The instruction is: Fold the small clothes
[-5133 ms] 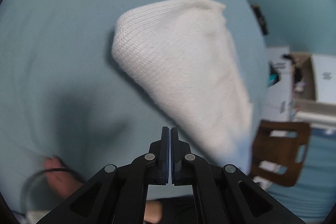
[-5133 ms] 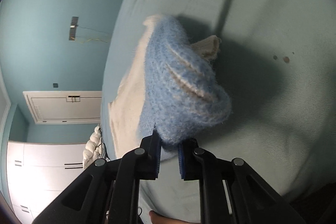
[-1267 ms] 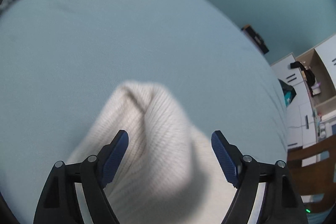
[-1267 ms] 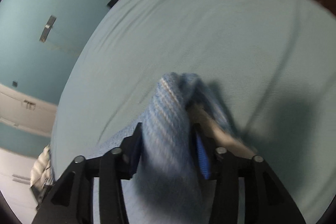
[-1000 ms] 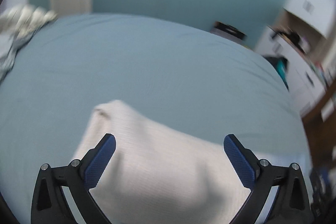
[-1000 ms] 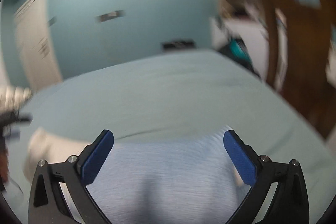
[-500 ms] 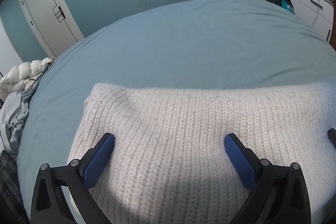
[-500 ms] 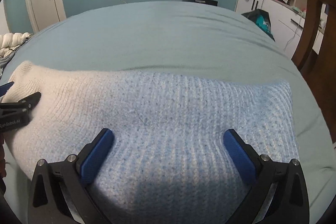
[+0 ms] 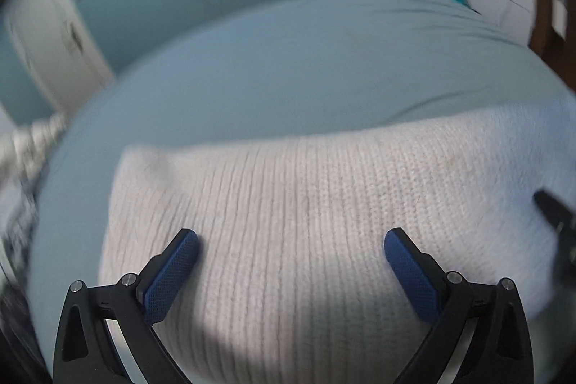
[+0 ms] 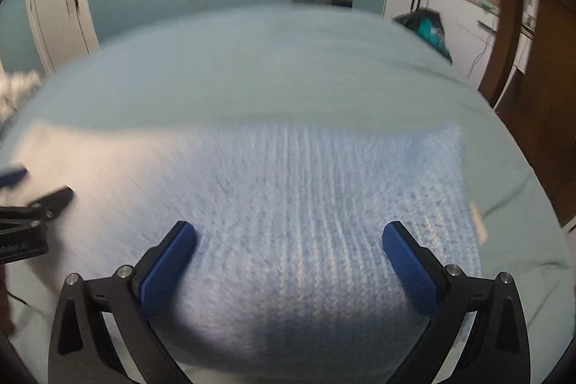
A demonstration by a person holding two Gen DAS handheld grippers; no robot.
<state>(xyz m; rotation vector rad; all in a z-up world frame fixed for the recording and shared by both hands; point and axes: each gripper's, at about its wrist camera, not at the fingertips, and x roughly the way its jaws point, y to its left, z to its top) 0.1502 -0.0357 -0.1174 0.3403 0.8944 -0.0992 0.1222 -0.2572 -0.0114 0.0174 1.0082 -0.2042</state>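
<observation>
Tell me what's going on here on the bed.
A person is folding a knit garment, cream at one end and blue at the other, laid flat on the bed. The left tongs hover open over the cream end; the right tongs hover open over the blue end. Neither grips anything.

Knit (image 9: 306, 222) flat on bed (image 9: 306, 67), prob.
</observation>
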